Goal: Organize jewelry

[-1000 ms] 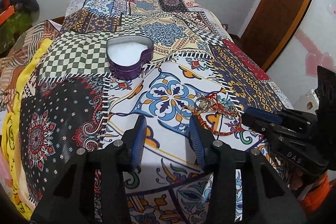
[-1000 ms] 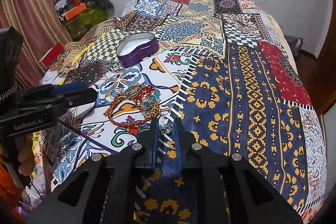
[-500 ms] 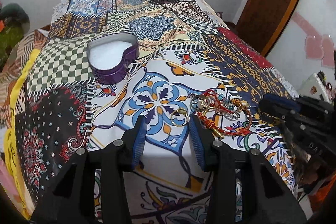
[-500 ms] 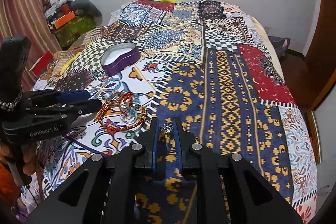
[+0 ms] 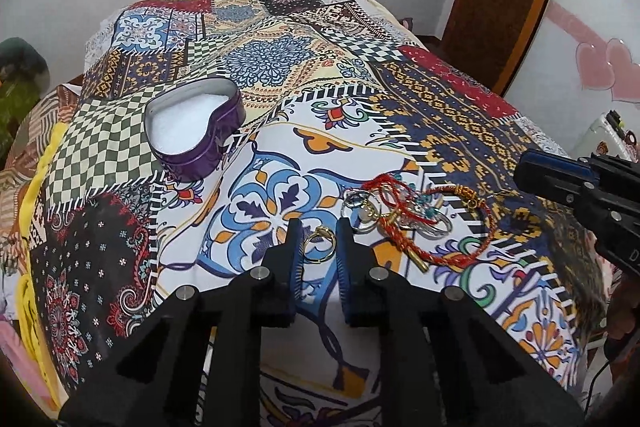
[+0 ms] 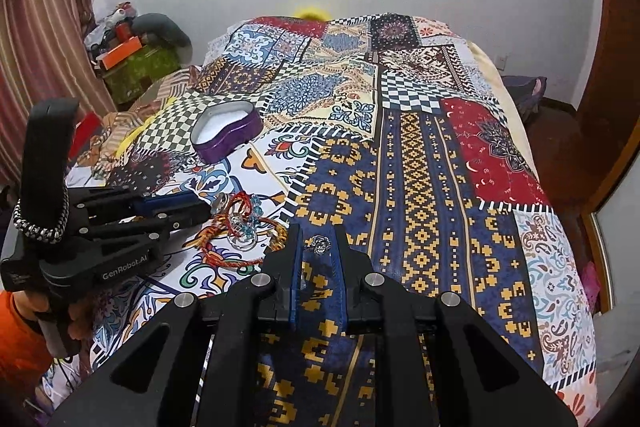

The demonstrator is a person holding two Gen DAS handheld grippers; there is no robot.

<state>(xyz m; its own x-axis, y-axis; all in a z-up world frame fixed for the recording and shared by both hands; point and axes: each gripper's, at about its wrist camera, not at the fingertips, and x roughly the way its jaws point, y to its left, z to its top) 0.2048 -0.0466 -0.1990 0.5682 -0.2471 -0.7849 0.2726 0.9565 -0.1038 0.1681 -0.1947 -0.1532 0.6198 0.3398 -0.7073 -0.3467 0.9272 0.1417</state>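
The left gripper [image 5: 318,245] is closed on a thin gold ring [image 5: 318,247], and the right gripper [image 6: 318,247] pinches a small silver ornament [image 6: 319,244]; either could slip out and vanish into the busy patchwork bedspread [image 6: 420,187]. Just beyond lies the tangled pile of bracelets and rings [image 5: 404,215], likely to snag a low pass. Farther off, with open cloth between, the heart-shaped purple tin [image 5: 196,127] sits uncovered.

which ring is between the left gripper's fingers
The gold ring, alone between the left gripper fingers; the silver rings lie tangled with the red cord bracelet.

Black claws [image 5: 318,239], blue pads [image 6: 297,259], silver screws, "GenRobot.AI" lettering.
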